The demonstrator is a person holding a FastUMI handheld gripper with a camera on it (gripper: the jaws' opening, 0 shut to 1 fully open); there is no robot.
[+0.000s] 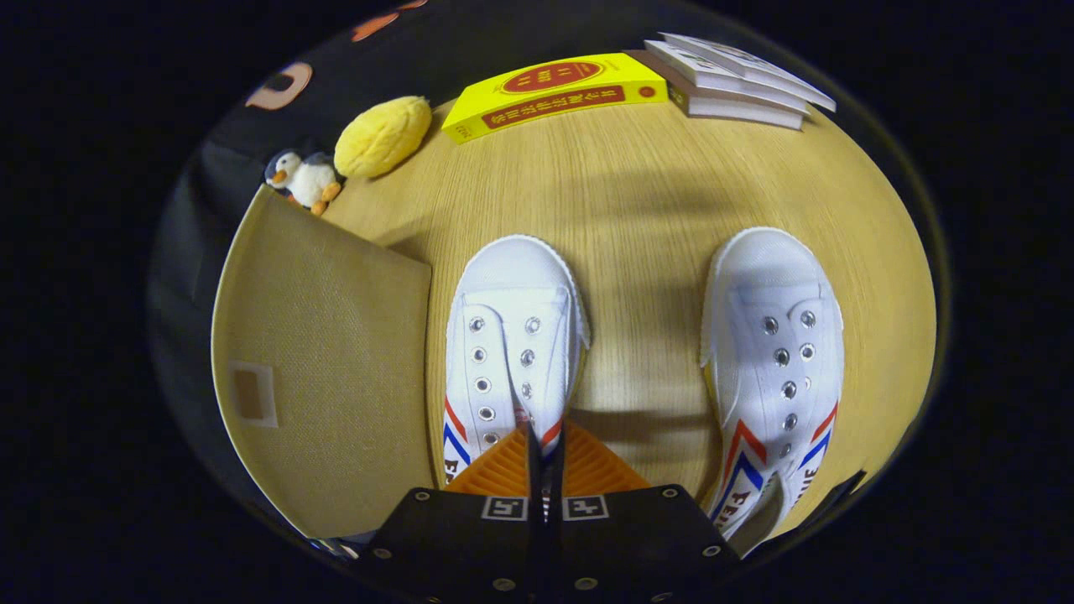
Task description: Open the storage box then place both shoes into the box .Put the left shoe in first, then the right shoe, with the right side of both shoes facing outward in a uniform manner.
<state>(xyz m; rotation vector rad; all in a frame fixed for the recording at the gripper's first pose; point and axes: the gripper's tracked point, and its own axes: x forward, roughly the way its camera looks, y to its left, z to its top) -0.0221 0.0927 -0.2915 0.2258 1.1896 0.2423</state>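
The tool [546, 449] has its fingers almost closed on the tongue of the left shoe [510, 352], probably to lift it first. The right shoe [776, 369] waits near the tabletop's [638, 210] right edge, the storage box [327, 369] at the left edge

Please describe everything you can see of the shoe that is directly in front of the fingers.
The left shoe is a white canvas sneaker with a rubber toe cap, metal eyelets without laces, and red and blue stripes on its sides. It stands upright on the wooden table, toe pointing away, beside the beige storage box. The gripper is closed over its rear part.
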